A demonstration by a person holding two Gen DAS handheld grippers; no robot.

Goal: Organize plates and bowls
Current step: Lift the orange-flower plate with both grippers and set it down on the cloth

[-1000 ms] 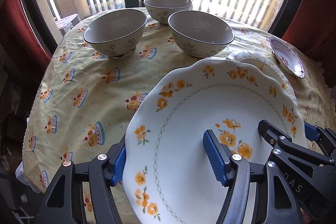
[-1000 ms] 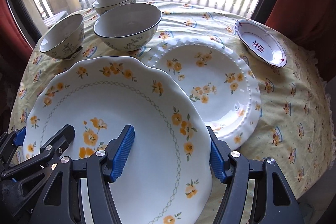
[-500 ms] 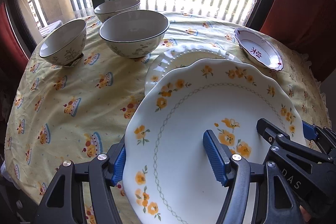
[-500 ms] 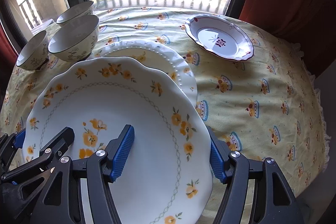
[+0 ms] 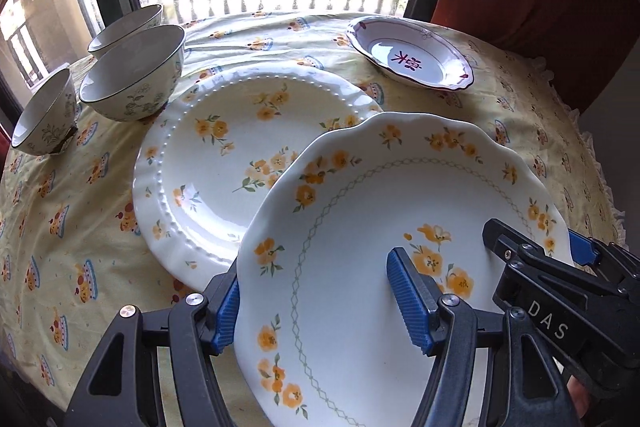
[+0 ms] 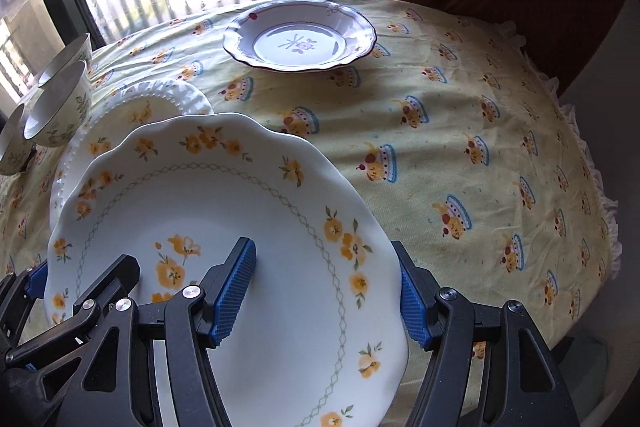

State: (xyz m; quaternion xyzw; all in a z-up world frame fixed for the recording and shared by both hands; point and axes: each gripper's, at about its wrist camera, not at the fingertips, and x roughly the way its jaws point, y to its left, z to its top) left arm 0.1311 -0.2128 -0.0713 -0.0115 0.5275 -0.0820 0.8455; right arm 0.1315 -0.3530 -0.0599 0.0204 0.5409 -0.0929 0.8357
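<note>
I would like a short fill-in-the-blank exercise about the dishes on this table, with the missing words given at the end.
1. The number of bowls near the window is ____.
2. The flowers on the scalloped plate held by both grippers are ____ in colour.
3. The beaded plate rests on the ____.
4. The small dish with the dark rim has nothing ____ it.

Missing words: three; orange; tablecloth; in
</note>
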